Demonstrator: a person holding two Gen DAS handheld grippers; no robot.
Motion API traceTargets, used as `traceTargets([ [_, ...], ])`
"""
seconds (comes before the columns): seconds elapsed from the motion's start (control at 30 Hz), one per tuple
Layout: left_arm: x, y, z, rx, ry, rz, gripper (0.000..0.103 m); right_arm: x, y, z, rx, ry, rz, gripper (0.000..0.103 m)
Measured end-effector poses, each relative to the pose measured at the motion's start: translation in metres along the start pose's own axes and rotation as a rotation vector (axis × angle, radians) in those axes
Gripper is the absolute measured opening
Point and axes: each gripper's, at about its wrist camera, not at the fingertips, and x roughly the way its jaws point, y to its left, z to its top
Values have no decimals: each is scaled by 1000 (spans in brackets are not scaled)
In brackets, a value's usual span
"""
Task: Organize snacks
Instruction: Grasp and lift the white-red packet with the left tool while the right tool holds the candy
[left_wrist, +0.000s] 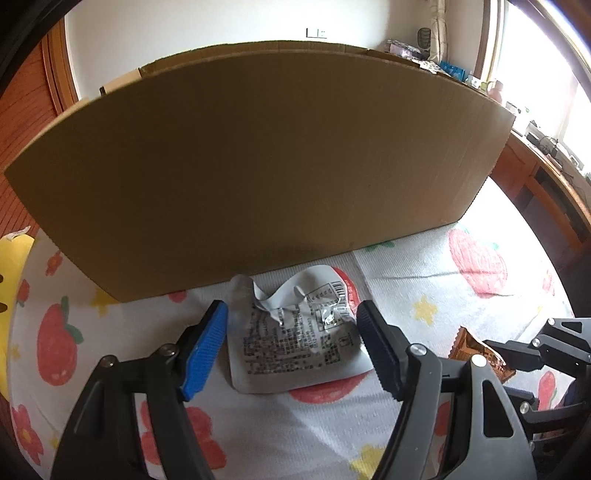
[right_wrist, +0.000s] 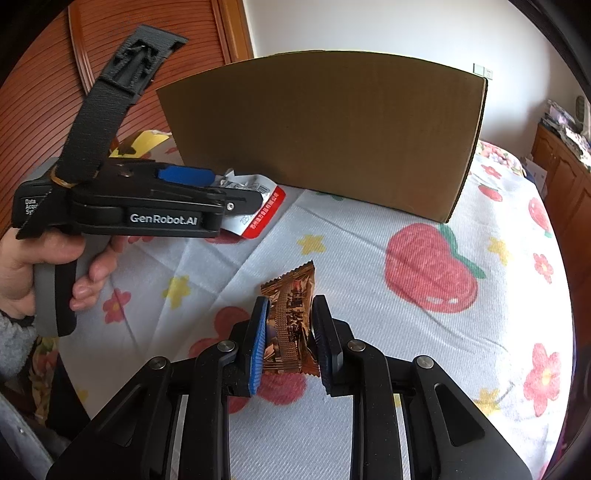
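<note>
Right gripper (right_wrist: 290, 343): pads pinch a brown foil snack packet (right_wrist: 291, 328), held just above the strawberry-print sheet (right_wrist: 424, 266). Left gripper (left_wrist: 291, 347): jaws spread either side of a crumpled grey-and-red pouch (left_wrist: 295, 339), pads not pressing it; the pouch lies on the sheet, just before the cardboard box (left_wrist: 258, 166).

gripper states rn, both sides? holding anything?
Left gripper: open, jaws either side of the silver snack pouch, not pressing it.
Right gripper: shut on the brown candy packet.
</note>
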Motion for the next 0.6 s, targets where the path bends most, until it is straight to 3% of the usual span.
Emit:
traceTargets([
  [0.2, 5, 5, 1, -32, -1, -27, 77, 0, 0, 0, 0, 0, 0, 22],
  [0.33, 9, -7, -5, 42, -4, 3, 85, 0, 0, 0, -1, 0, 1, 23],
  [0.6, 11, -5, -3, 33, -5, -2, 85, 1, 2, 1, -1, 1, 2, 23],
])
